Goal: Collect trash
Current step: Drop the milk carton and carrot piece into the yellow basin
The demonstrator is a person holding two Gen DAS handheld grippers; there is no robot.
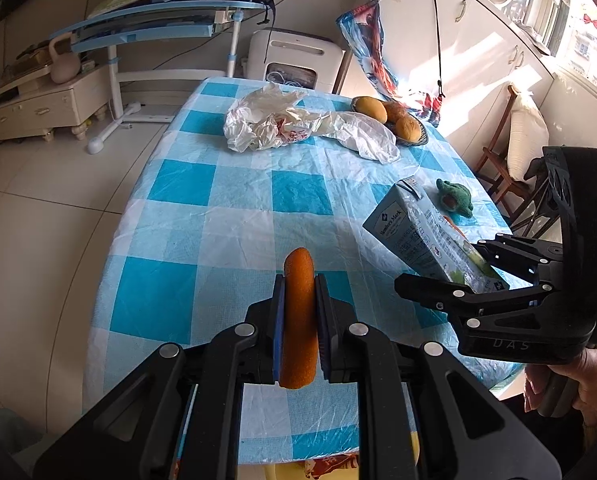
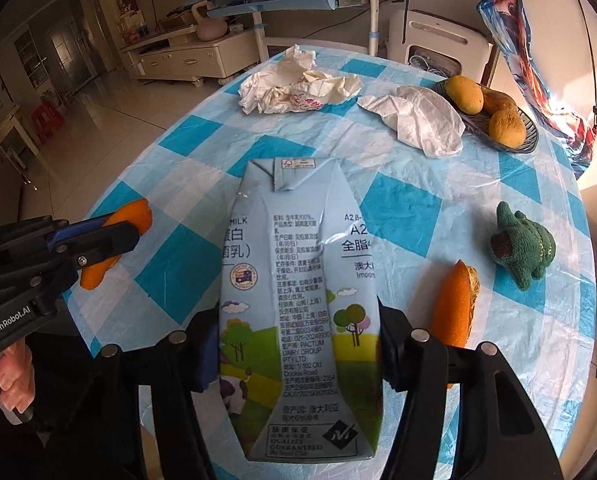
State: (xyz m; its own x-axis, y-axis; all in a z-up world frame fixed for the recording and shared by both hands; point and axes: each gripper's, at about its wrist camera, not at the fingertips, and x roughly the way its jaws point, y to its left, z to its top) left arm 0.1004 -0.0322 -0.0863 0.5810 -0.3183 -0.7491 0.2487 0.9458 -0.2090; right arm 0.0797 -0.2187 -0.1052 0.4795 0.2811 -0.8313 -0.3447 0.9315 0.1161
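Left gripper (image 1: 298, 316): jaws clamped on orange peel (image 1: 298, 320). Right gripper (image 2: 298, 360): jaws pressed on milk carton (image 2: 298, 300) flanks; squeeze gently, carton dents. Second peel (image 2: 454, 308) lies on counter (image 2: 398, 200) at 3 o'clock of carton, near edge. Crumpled wrappers (image 2: 298, 84) at 12 o'clock; open room between.
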